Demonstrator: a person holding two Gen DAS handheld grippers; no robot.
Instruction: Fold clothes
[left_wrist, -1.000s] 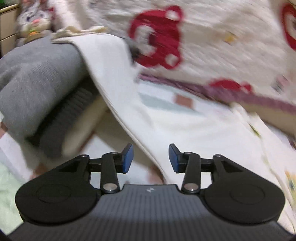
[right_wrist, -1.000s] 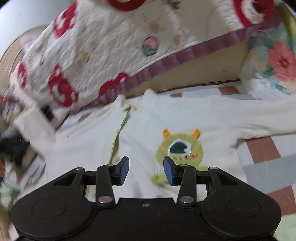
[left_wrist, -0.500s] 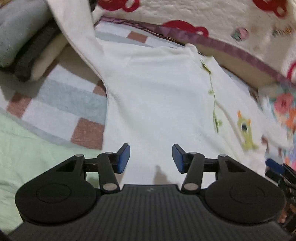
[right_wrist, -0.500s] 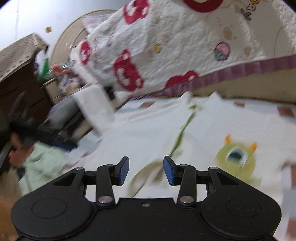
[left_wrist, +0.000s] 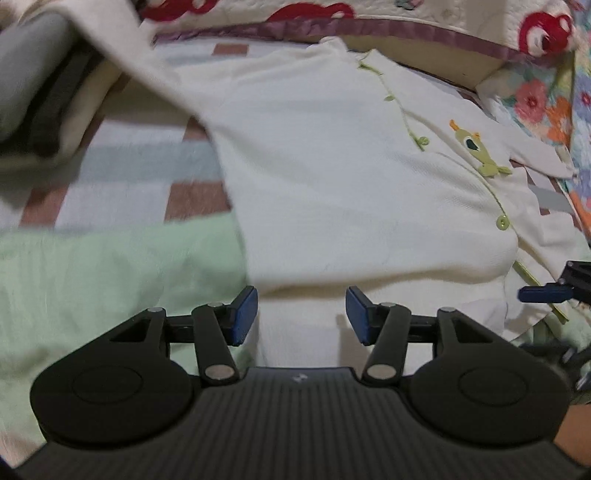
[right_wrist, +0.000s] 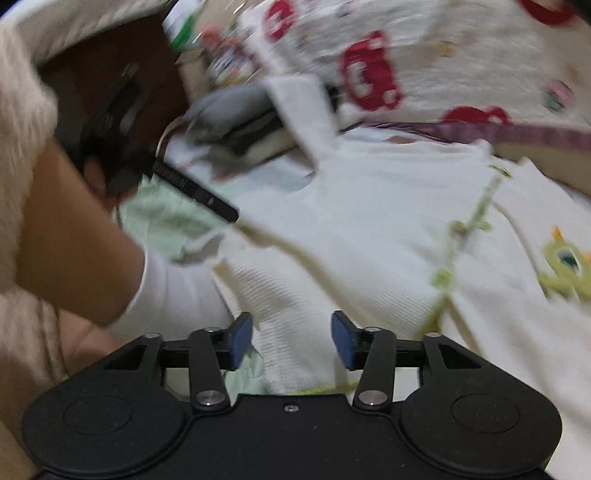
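Cardigan (left_wrist: 332, 177) lies spread flat, front up, across a checked blanket (left_wrist: 140, 162), its hem toward both cameras and its collar at 12 o'clock under a quilt (left_wrist: 406, 11) with red bears. Cream knit, a green vine trim down the placket, a green button (left_wrist: 502, 222) low on it, and a green monster patch (left_wrist: 480, 147) at 2 o'clock in the left view. One sleeve runs up toward 10 o'clock over a stack (left_wrist: 40, 96) of folded grey and dark clothes; the other reaches to 3 o'clock against floral fabric (left_wrist: 546, 107).

By my reading the fold has not begun: this looks like the approach to the hem. Left gripper (left_wrist: 301, 314) hovers at the hem's left corner, jaws spread, nothing between them; green sheet (left_wrist: 110, 280) shows at 9 o'clock. Right gripper (right_wrist: 291, 338) hovers over the hem nearer the placket, jaws likewise spread and empty; whether its pads touch the cloth I cannot tell, the view being blurred. In the left view its blue fingertip shows at 3 o'clock.

Next move, I judge, calls for each gripper to drop onto a hem corner, pinch through both layers, and carry the hem up toward the collar evenly, or first bring the sleeves in. The knit is soft and will likely sag and slide; the open placket may gape if only one layer is caught.
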